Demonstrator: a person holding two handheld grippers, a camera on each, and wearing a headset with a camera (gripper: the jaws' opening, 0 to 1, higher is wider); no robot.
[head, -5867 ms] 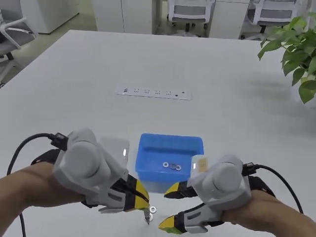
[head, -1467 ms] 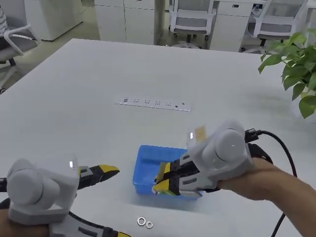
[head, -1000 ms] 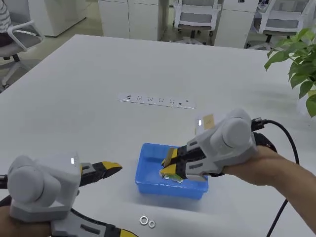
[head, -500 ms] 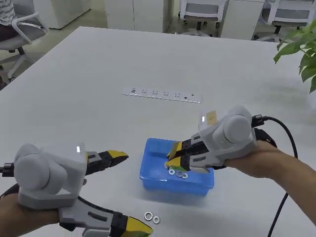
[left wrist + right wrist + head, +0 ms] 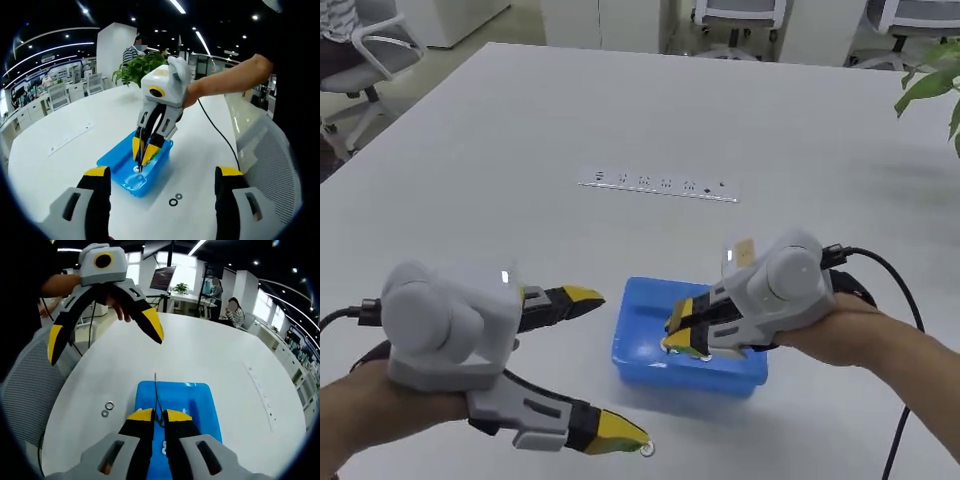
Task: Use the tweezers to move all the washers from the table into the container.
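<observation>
Right claw (image 5: 159, 415) clamped on tweezers (image 5: 156, 392), tips down in blue container (image 5: 197, 405). Two washers (image 5: 107, 409) lie on tabletop (image 5: 210, 355) just outside container's near wall, toward near edge. Left claw (image 5: 162, 172) wide, empty.

You have the container (image 5: 640, 345) on the table (image 5: 500, 140) toward your near edge. The power strip (image 5: 658, 185) lies behind it, well apart. Your right gripper (image 5: 682, 330) comes in from the container's right and stands over its interior. The tweezers (image 5: 156, 392) between its jaws point down into the container, tip at one washer (image 5: 136, 170) on the floor. Your left gripper (image 5: 105, 350) sits left of the container, with one jaw beside the left wall and the other before the near left corner. Two loose washers (image 5: 173, 202) lie on the table just beside each other, before the container's near wall. A plant (image 5: 932, 90) stands at the far right.
</observation>
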